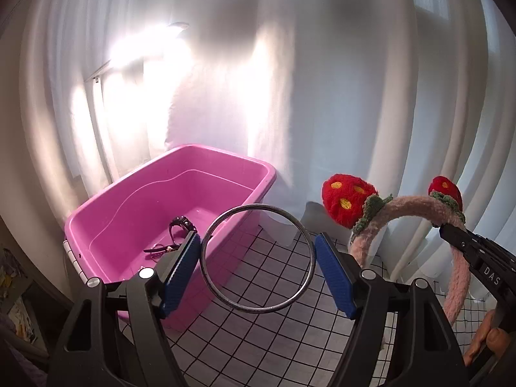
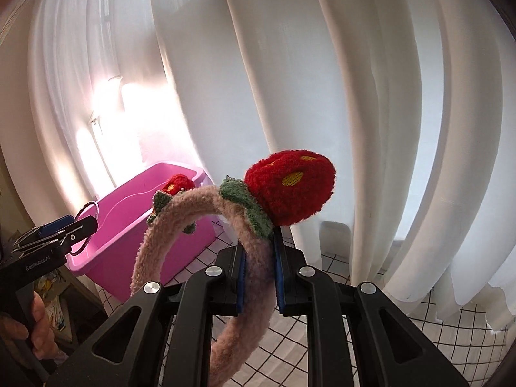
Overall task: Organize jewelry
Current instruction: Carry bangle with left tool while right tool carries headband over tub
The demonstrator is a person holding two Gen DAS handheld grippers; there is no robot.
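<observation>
My left gripper is shut on a silver bangle, its blue pads pressing the ring's two sides, held in the air just right of the pink bin. The bin holds a dark watch-like piece and a dark strap on its floor. My right gripper is shut on a fluffy pink headband with two red strawberry pompoms, held up in the air. In the left wrist view the headband hangs at the right. In the right wrist view the left gripper holds the bangle before the bin.
A table with a white black-grid cloth lies below both grippers. White curtains hang close behind, with bright light at the left. Clutter sits low at the far left.
</observation>
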